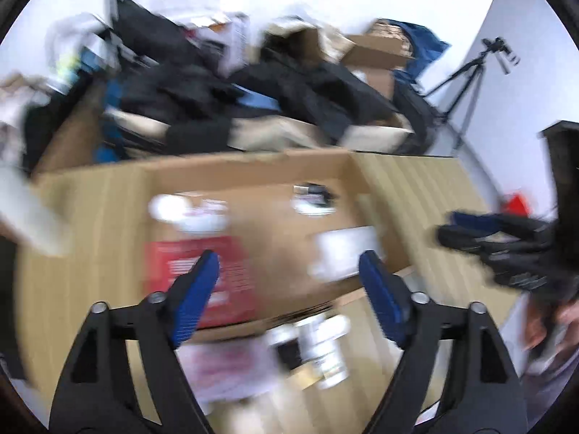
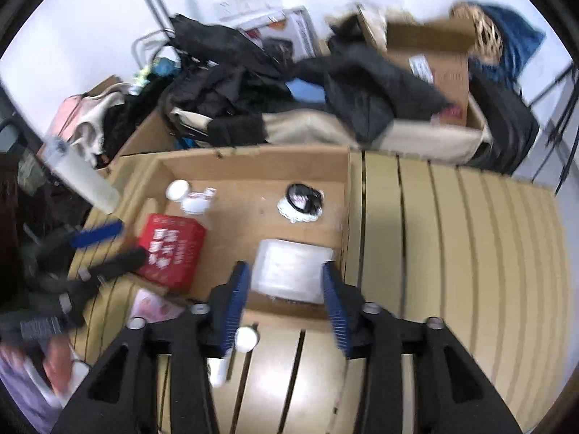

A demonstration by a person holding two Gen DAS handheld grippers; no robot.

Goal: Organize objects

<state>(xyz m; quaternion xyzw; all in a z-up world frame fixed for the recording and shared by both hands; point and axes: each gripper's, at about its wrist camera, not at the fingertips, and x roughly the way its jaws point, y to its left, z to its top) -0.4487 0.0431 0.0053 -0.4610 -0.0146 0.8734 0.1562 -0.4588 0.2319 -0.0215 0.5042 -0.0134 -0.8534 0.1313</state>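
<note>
So I'm partway through the tidy-up, I'd say: the shallow cardboard box (image 2: 253, 166) on the slatted table (image 2: 452, 253) already has a red carton (image 2: 170, 249), a clear plastic case (image 2: 289, 271), a coil of black cable on a white pad (image 2: 302, 200) and a small white bottle (image 2: 188, 195) lying in it. What's left, as far as I can see, sits on the table just outside the near edge of the box: a pinkish packet (image 2: 152, 305) and a white-capped bottle (image 2: 246, 338), plus another white container (image 1: 322, 347) showing in the left view, though that one's too blurry to name. My left gripper (image 1: 289, 296) has its jaws spread wide with nothing between them, hovering over the near wall of the box. My right gripper (image 2: 286, 307) is also open and empty, with the clear case showing in the gap beyond it and the capped bottle just beside its left finger. Room-wise, the right side of the table is bare slats, so there's loads of space there. The far side is hemmed in by a heap of dark clothes (image 2: 325, 83) and more boxes, and the box's low walls are the thing to clear going in.
</note>
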